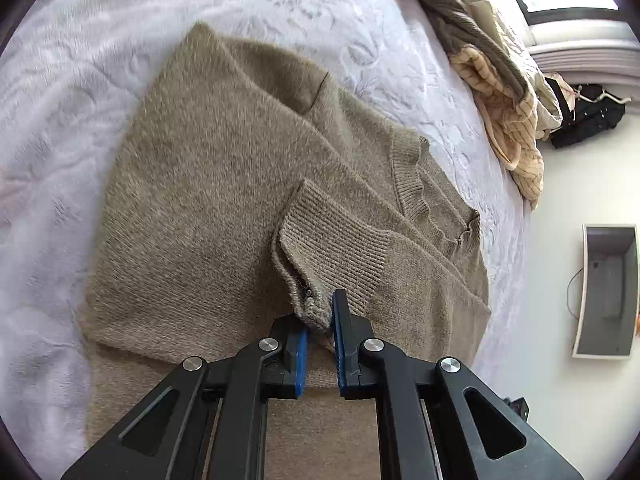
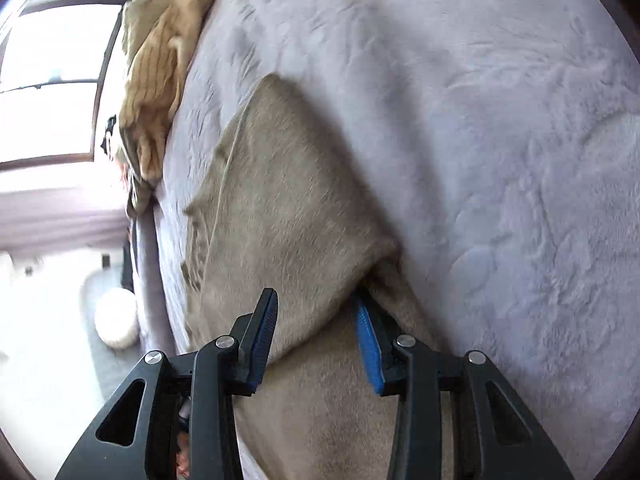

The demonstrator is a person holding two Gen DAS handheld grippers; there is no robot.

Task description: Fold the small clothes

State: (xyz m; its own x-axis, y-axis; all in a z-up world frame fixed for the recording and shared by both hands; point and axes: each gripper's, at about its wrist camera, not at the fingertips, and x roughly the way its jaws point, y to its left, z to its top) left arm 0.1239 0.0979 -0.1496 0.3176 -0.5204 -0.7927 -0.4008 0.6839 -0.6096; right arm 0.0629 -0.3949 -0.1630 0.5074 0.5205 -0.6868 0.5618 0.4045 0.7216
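The left gripper (image 1: 322,320) pinches the sweater (image 1: 224,200) cuff (image 1: 332,248); the right gripper (image 2: 316,312) gapes over the sweater on the bed (image 2: 500,120).

Both the left gripper (image 1: 320,320) and right gripper (image 2: 316,320) have black angular linkage arms, silver round pivot screws and ridged blue pads (image 2: 370,344).

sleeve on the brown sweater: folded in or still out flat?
Folded in. The sleeve lies across the sweater body, its ribbed cuff pinched in the left claw. Right claw is open over the fabric.
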